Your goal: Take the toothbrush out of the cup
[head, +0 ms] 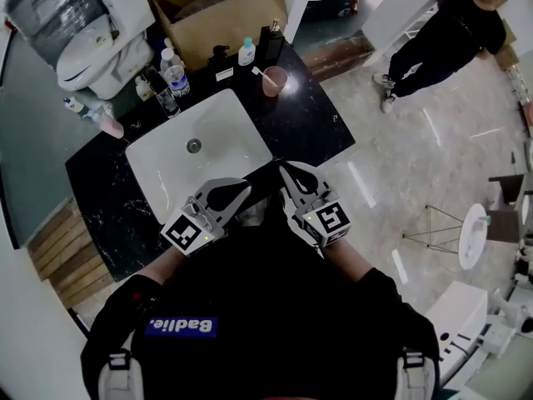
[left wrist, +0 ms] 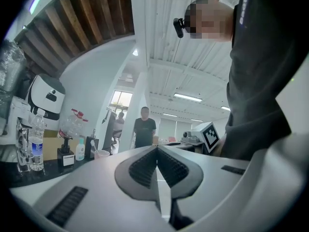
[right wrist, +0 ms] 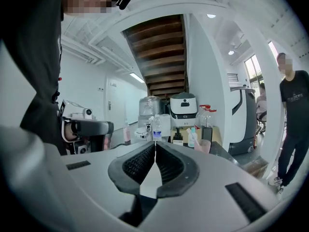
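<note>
The tiled floor to the right of the vanity is the widest open stretch. A bystander stands well back on it at the far right. The black countertop runs at a slant. Its front edge lies just under both grippers and its right corner juts toward the floor. The white sink basin fills the middle of it, leaving bare stone only on the right half and a strip on the left.

Behind the counter, a toilet and an open cardboard box close off the back.

The left gripper and right gripper hover side by side over the near rim of the basin. Each has its jaws pressed together with nothing between them.

Along the back edge stand a water bottle, a clear glass, a black pump dispenser, a small pale bottle and a taller black dispenser. The last three crowd just behind and to the left of the pink cup.

The cup sits at the back of the counter, right of the basin, with bare stone in front of it. The toothbrush stands in the cup, leaning out to the left toward the small bottle.
</note>
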Demonstrator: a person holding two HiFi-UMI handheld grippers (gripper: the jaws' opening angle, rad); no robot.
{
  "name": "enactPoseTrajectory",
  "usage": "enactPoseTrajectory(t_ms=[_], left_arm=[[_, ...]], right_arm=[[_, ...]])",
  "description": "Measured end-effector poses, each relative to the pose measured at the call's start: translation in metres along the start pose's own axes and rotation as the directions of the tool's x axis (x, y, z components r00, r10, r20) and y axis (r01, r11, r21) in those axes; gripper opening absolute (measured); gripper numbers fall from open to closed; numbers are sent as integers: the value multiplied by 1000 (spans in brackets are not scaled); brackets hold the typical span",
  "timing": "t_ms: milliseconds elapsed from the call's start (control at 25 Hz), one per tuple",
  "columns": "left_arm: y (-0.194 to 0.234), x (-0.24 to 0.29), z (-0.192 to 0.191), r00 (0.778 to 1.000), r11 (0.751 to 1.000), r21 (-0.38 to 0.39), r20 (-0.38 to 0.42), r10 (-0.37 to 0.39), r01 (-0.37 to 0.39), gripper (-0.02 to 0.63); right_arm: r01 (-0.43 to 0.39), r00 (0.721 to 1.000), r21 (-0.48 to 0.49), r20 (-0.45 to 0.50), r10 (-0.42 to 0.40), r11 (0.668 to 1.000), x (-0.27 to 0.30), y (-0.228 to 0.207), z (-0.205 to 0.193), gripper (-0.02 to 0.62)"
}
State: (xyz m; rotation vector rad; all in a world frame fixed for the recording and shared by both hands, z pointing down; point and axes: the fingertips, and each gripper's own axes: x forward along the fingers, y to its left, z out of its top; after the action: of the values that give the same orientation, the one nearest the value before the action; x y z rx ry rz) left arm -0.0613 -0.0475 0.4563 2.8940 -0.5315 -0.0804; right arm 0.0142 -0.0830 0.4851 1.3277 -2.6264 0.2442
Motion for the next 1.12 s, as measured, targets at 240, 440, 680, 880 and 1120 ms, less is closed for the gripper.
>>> enactPoseTrajectory(t_ms=[240, 440, 680, 880, 1120], left_arm=[[18, 4, 5, 995, 995, 9, -9, 98, -97, 11], [32, 7, 8, 983, 983, 19, -21, 182, -181, 11], [45, 9, 2, 961, 962, 7, -40, 272, -272, 11], [48, 15, -2, 951, 953, 1, -51, 304, -304, 11], [50, 16, -6, 940, 942, -10, -63, 336, -337, 11]], right_arm=[[-47, 999, -40, -15, 46, 998, 30, -35, 17, 14], [-91, 994, -90, -63, 86, 992, 57, -65, 15, 15], [-128, 990, -146, -84, 116, 981, 90, -98, 10, 44], [-159, 984, -207, -109, 139, 965, 119, -111, 16, 65], [-172, 974, -285, -191, 120, 943, 156, -130, 4, 74]])
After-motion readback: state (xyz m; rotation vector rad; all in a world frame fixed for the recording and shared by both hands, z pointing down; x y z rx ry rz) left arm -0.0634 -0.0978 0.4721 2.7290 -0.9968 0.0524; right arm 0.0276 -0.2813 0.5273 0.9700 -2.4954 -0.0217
